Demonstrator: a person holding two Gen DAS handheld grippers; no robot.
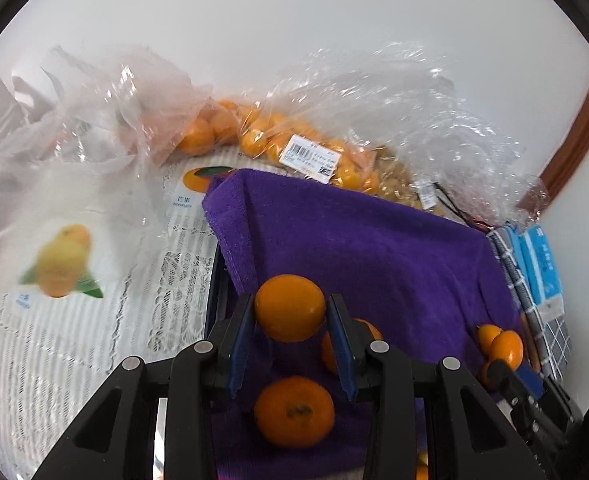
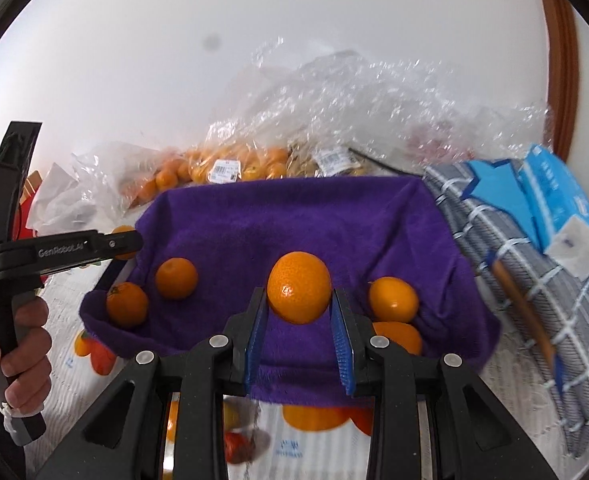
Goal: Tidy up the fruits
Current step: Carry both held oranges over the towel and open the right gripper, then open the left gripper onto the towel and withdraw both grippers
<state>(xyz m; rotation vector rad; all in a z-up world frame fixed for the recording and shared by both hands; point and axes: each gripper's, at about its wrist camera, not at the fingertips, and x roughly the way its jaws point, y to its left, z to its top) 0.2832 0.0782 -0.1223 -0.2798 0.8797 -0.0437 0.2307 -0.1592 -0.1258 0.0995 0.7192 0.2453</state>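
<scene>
Both grippers are carrying fruit right now: the left gripper (image 1: 290, 316) has its jaws clamped on a mandarin (image 1: 289, 307), and the right gripper (image 2: 299, 312) grips another mandarin (image 2: 298, 287). Just ahead of and below both sits the purple towel (image 2: 294, 216) with loose mandarins (image 2: 175, 278) already on it, so this looks like the drop-off step. Next up: lower, then release gently so nothing rolls. Whatever's under the towel is hidden, probably a basket. The bagged fruit (image 1: 254, 132) beyond is blurry.
</scene>
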